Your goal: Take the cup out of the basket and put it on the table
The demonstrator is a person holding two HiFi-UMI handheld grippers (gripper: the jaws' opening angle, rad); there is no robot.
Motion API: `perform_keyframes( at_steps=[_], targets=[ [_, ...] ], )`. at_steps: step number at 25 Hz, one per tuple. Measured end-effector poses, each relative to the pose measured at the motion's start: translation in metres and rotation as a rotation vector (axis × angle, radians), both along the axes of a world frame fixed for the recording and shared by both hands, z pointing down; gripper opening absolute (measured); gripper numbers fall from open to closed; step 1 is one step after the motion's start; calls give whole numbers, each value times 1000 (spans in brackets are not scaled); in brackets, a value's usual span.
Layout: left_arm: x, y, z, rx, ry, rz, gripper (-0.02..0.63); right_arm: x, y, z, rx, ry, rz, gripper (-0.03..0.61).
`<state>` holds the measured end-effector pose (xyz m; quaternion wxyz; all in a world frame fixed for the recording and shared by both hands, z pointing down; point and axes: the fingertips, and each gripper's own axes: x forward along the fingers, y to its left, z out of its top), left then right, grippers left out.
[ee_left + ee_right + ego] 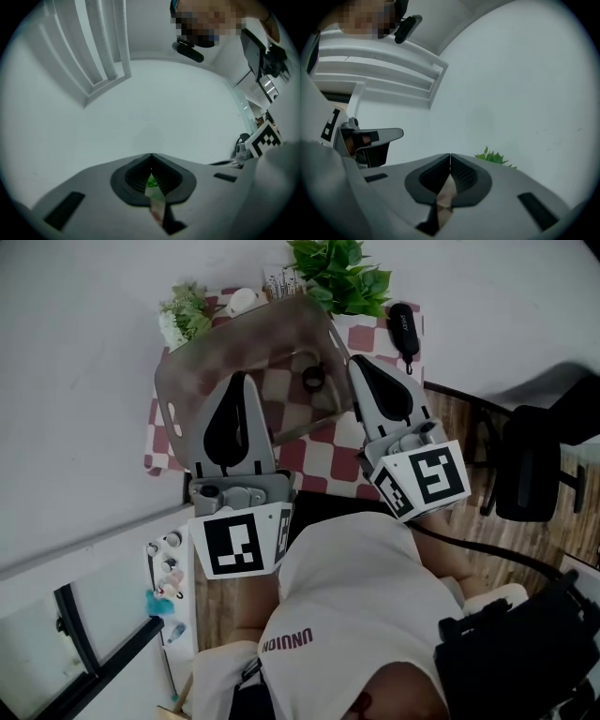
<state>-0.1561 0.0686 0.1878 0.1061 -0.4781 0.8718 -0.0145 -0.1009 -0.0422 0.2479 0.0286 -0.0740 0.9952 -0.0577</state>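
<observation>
In the head view a translucent grey-brown basket [202,367] stands on a red-and-white checked cloth [323,460]. A small dark-rimmed cup [313,379] sits inside the basket near its right wall. My left gripper [239,381] is shut and empty, and in this view its tip lies over the basket's middle. My right gripper [358,362] is also shut and empty, just right of the basket's edge. In the left gripper view the left gripper [151,155] has its jaws closed and faces a white wall. The right gripper [450,155] looks the same in its own view.
A green plant [339,273] and white flowers [183,315] stand behind the basket, with a white cup-like thing [242,301] between them. A black remote-like object [403,326] lies at the cloth's right edge. A black chair [530,465] stands to the right. Small bottles [167,582] sit near left.
</observation>
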Motion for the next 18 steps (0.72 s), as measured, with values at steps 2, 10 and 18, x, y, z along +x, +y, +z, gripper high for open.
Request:
perform_keyframes(
  at_steps=[2, 10, 18],
  targets=[
    [-7, -2, -2, -12, -16, 12, 12, -3, -1, 1, 2, 2, 17, 18],
    [-36, -31, -4, -65, -10, 154, 12, -16, -15, -5, -12, 4, 133, 18],
    [-59, -59, 2, -109, -35, 285, 12, -22, -30, -2, -13, 5, 262, 18]
  ],
)
